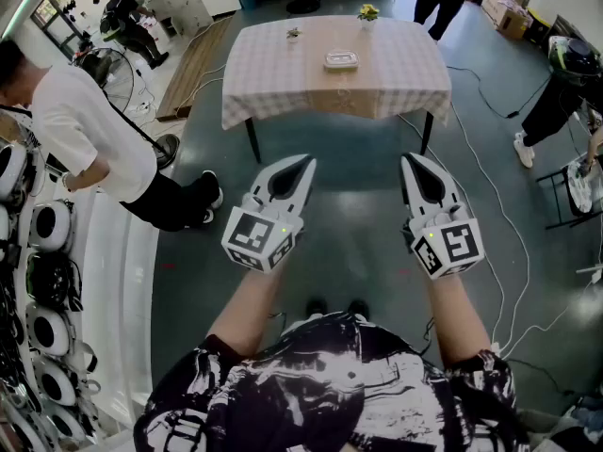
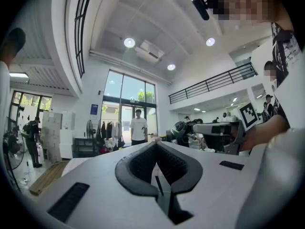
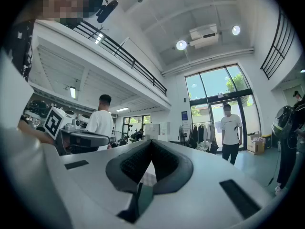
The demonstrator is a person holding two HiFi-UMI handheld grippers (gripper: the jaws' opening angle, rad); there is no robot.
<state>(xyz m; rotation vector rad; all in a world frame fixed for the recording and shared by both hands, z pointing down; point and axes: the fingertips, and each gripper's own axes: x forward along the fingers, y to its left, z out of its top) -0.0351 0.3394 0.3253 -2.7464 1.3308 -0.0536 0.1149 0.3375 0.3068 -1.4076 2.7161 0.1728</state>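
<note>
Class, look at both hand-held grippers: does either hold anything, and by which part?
Nothing is held. The left hand-held gripper and the right hand-held gripper each have jaws closed together with nothing between them.

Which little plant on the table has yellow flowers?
The far-right plant. The left plant looks smaller and darker, with no yellow showing.

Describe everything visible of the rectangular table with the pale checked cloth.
The table stands on the grey floor on thin dark legs, ahead of the left gripper and right gripper, touching neither. Its cloth hangs over every visible edge. On top rest a small white dish, a yellow-flowered pot and a smaller plant.
</note>
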